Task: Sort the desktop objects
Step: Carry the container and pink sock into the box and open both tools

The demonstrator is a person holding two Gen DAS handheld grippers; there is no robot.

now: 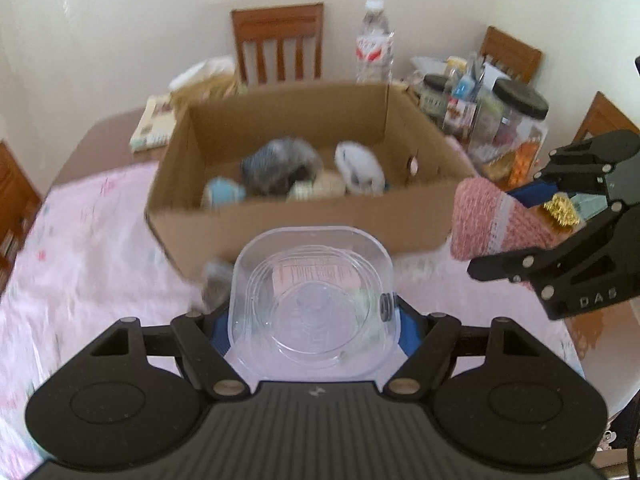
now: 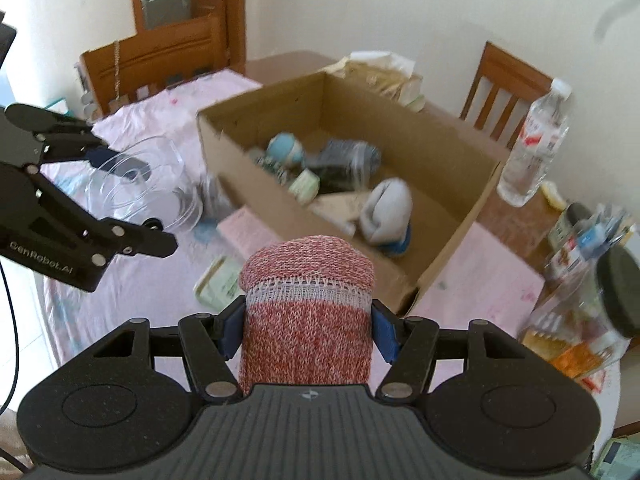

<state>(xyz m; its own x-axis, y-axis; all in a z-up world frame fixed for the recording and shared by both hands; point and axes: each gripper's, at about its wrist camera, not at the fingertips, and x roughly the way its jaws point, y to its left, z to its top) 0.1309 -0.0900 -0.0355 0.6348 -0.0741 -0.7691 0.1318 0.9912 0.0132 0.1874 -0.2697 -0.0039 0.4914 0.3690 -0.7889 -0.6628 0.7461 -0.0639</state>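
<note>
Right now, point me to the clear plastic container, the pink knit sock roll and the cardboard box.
clear plastic container (image 1: 310, 300): left wrist view, middle of its transparent base.
pink knit sock roll (image 2: 308, 320): right wrist view, knit side below the white band.
cardboard box (image 1: 288, 220): left wrist view, outer near wall.

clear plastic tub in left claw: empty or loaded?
Empty: the table shows straight through the clear plastic tub clamped in the left claw; nothing inside.

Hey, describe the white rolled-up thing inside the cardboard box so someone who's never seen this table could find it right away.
Start at the open cardboard box in the middle of the pink-covered table. Look inside, toward the end nearest the water bottle. The white rolled bundle lies there; it is the palest, plainest thing in the box, unlike the dark grey roll and the light blue ball beside it.
</note>
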